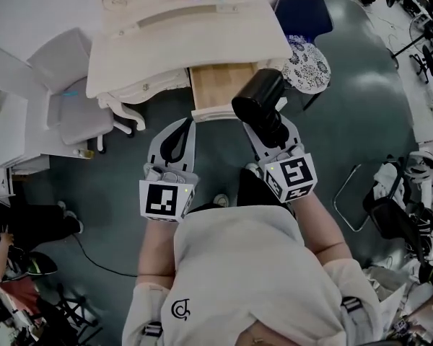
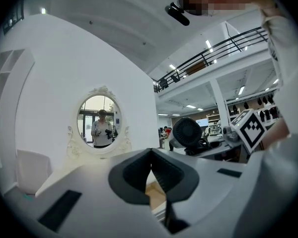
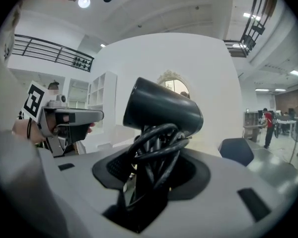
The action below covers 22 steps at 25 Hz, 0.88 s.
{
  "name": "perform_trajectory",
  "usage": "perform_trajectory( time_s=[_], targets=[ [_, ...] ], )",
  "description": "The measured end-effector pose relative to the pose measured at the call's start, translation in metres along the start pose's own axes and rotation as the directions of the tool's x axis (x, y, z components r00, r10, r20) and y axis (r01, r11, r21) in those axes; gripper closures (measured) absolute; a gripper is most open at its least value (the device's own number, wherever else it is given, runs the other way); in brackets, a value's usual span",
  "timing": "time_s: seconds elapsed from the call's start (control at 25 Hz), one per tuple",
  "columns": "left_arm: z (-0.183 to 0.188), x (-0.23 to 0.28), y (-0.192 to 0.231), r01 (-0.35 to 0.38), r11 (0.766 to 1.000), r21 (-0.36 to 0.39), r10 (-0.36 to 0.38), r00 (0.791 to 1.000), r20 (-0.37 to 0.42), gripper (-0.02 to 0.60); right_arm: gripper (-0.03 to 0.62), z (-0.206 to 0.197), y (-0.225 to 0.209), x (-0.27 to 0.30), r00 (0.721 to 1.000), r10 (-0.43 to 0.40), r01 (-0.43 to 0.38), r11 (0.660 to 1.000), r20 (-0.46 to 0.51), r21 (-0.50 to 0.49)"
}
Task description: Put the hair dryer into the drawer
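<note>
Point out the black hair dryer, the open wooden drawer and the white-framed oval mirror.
black hair dryer (image 1: 258, 96), head view, barrel
open wooden drawer (image 1: 216, 85), head view, bare bottom
white-framed oval mirror (image 2: 100, 120), left gripper view, glass

The drawer lies partly hidden under the dressing table.

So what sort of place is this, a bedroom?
Probably a big hall or lab with a staged dressing corner: a white vanity table and oval mirror, but a mezzanine railing overhead.
</note>
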<state>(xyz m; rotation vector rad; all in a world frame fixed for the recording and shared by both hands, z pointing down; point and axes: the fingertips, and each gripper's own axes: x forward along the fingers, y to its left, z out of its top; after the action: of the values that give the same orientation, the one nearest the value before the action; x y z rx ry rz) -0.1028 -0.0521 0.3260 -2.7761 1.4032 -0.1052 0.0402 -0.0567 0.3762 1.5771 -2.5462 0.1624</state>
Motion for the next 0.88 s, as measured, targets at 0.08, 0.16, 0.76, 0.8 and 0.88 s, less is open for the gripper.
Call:
perform_trajectory(
  time_s=[0.08,0.16,0.76,0.8,0.88],
  targets=[
    [-0.009,0.020,0.003,-0.008,1.000,0.012,0.008,1.000,-0.021,0.569,0.396,-0.006,-0.013,0.020,0.999,0.031,-0.031,1.000,-0.019,0.005],
    [-0.013,0.041,0.008,-0.025,1.000,0.019,0.025,0.999,-0.031,0.569,0.396,-0.009,-0.028,0.042,0.997,0.069,-0.069,0.998,-0.033,0.004],
    [-0.035,0.171,0.050,-0.240,0.969,-0.058,0.240,0.971,-0.009,0.569,0.396,-0.037,-0.114,0.169,0.885,0.432,-0.446,0.893,-0.173,-0.054],
    [-0.041,0.174,0.051,-0.242,0.968,-0.062,0.241,0.970,-0.021,0.569,0.398,-0.045,-0.112,0.173,0.867,0.459,-0.477,0.876,-0.193,-0.063],
    [-0.052,0.178,0.057,-0.250,0.966,-0.068,0.247,0.968,-0.046,0.569,0.396,-0.060,-0.103,0.183,0.830,0.507,-0.536,0.840,-0.233,-0.083]
  ],
)
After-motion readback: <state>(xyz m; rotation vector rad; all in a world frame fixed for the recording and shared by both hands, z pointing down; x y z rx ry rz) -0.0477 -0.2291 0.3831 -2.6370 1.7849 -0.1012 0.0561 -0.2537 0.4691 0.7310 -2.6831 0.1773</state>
